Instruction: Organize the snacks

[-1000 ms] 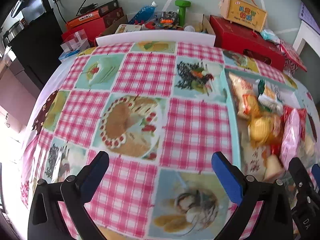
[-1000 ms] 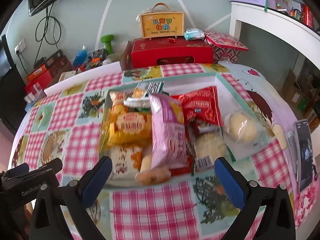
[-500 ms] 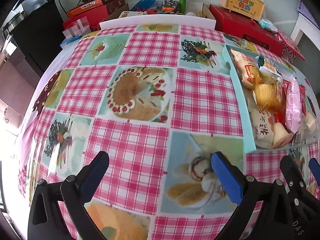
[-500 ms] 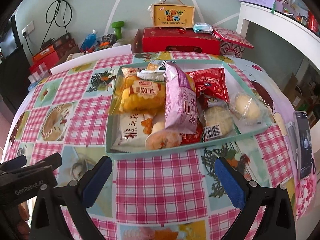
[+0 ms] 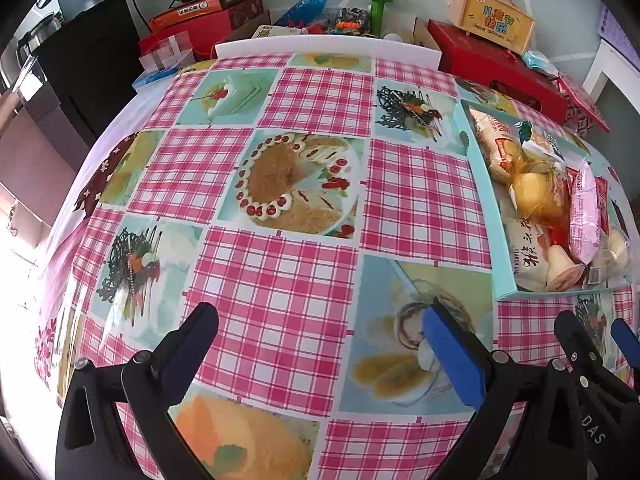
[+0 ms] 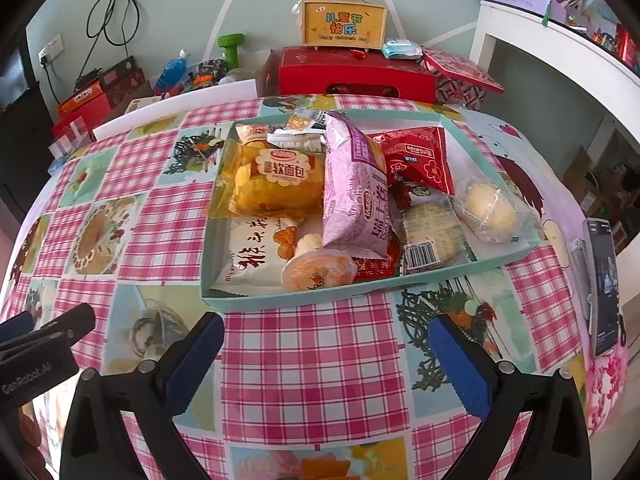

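on the counter (image 6: 312, 352), covered by a pink checked cloth with food pictures, a shallow teal tray (image 6: 320, 300) sat full of snacks. inside the tray, a yellow bread packet (image 6: 276, 184) lay at the far left, a white packet with black lettering (image 6: 256, 260) lay nearer on the left, a lilac packet (image 6: 360, 200) lay across the middle, a red packet (image 6: 416, 160) sat beyond it to the right, and a clear-wrapped pale bun (image 6: 488, 208) rested against the tray's right wall. a small orange-lidded cup (image 6: 318, 270) leaned at the tray's near wall. the right hand-held gripper (image 6: 326, 350) hovered just before the tray's near wall, spread wide and empty. the left hand-held gripper (image 5: 320, 344) hung over bare cloth to the left of the tray (image 5: 480, 184), also released with nothing between its fingers. right of the tray, a phone (image 6: 604, 284) lay near the counter's edge
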`<state>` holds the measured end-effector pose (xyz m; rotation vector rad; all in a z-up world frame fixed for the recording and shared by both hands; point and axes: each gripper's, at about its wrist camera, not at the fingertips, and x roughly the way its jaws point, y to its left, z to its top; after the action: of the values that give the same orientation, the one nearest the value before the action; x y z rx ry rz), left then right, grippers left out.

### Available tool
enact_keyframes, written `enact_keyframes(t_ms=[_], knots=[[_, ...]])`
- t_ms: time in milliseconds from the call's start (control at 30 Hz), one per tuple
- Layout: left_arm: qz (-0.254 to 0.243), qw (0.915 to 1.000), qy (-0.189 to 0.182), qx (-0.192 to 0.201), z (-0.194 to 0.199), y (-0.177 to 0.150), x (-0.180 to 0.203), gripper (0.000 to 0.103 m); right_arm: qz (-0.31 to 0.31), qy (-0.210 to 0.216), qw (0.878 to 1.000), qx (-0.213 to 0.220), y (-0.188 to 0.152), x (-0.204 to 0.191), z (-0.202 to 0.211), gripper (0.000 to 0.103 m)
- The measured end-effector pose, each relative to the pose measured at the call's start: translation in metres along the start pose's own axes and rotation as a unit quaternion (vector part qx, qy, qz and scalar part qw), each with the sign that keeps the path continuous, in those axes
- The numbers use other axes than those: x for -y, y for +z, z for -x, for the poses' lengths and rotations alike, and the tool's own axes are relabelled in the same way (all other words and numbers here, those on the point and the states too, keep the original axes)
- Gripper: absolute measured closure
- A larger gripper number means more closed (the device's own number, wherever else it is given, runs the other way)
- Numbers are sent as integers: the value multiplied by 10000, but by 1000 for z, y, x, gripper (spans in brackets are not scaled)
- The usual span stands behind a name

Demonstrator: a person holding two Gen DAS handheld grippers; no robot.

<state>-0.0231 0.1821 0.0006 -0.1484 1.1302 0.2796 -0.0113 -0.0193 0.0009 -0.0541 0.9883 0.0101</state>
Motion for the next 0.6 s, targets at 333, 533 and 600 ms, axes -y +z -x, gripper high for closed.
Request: enact_keyframes(t_ms=[333,533,600], knots=[[-53,9999,135,17,0,2,3,1,72,-207,9997,-102,0,-4,-4,0],[-72,9998,173,49,0,3,4,1,-12,-275,9995,-146,-1,1,-5,0],[-95,9997,220,69,1,3,5,1,-25,-287,9995,-125,-1,1,-3,0]])
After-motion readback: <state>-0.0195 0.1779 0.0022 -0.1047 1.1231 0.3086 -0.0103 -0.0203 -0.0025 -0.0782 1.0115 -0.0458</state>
